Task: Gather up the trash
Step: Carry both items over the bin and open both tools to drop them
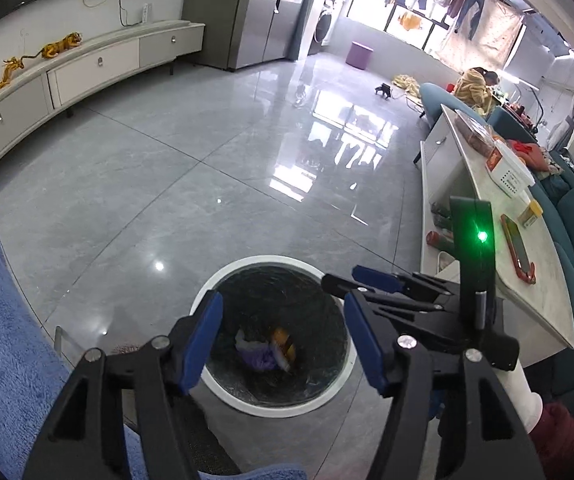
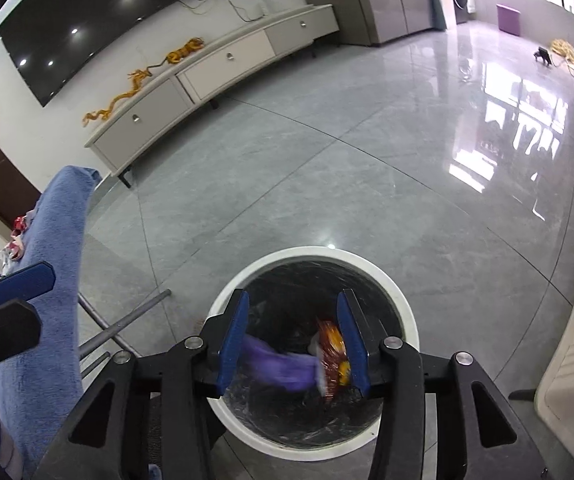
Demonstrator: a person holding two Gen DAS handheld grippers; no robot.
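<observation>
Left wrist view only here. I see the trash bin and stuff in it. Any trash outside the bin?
Observer: Yes. The right wrist view shows crumpled red and white wrappers lying on the blue towel, at its far left edge.
Operator: Right gripper empty?
Observer: The right gripper is open. A blurred purple scrap and an orange wrapper show between its fingers, inside the trash bin mouth.
Operator: What holds the towel up?
Observer: Grey metal bars run under it, beside the bin.
</observation>
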